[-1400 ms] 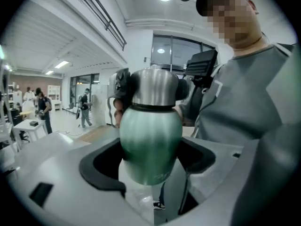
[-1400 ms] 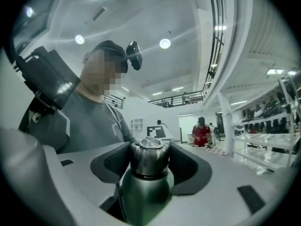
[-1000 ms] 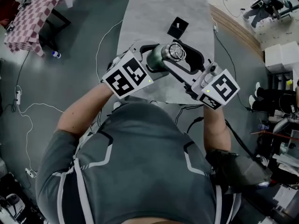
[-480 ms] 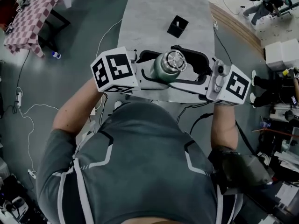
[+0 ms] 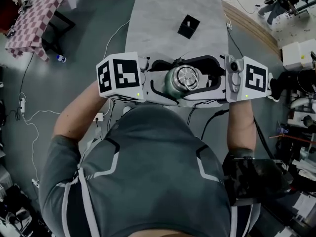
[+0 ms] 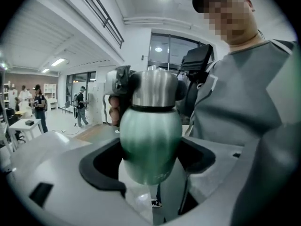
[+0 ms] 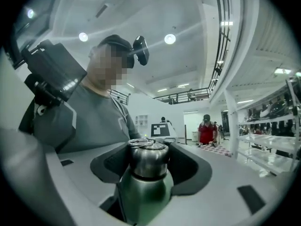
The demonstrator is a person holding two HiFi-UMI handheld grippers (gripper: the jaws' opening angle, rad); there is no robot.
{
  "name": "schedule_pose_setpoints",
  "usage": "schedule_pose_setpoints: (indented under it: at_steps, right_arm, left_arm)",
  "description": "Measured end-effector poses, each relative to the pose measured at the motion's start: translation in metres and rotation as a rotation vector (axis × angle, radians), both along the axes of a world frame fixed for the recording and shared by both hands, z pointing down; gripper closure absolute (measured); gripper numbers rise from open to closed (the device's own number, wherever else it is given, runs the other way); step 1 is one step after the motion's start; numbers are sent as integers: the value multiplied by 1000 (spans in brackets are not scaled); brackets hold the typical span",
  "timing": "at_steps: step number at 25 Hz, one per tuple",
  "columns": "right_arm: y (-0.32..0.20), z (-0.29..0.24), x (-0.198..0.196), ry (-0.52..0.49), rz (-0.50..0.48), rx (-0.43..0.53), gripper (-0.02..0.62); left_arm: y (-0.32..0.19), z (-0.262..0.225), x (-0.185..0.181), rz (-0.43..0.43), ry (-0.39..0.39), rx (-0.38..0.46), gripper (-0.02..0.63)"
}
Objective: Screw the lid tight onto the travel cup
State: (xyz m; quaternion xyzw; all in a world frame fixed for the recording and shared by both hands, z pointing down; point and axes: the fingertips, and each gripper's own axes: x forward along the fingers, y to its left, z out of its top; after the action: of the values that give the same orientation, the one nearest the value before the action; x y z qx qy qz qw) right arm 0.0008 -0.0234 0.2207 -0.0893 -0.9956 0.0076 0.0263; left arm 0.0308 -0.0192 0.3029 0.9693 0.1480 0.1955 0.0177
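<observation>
A small black box [image 5: 188,26] sits on the grey table [image 5: 163,14].

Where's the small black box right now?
Head view, upper middle: the small black box sits on the grey table, farther from the person than the raised travel cup.

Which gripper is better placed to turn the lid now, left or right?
Right. The right gripper has the lid between its jaws, which have just been closing on it. The left gripper clamps the green cup below, so it likely steadies.
</observation>
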Motion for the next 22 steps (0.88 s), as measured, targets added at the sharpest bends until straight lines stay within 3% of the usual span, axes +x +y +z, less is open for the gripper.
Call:
schedule_pose_setpoints:
  at_steps: [4,8,11,14,18,22]
  right_arm:
    - [-21,2,6,-49,164,11,319]
    - [-64,24,4,-19,473,36,319]
    - [-85,40,5,-10,646,-9,319]
    - [-89,47,7,-1,711,-33,319]
    - [-93,48,9,20,782,-13,319]
    - [-93,50,11,56,793,7,319]
  left_arm:
    - [-20,11,7,-148,-39,-8,235]
    - [-65,36,-2,-397,-110,68,236]
    - [-86,52,-9,-506,-150,117,235]
    - [-89,58,-9,-540,-152,117,235]
    - [-98,57,-8,-599,-158,197,235]
    - [-99,61,-6,-608,-159,193,236]
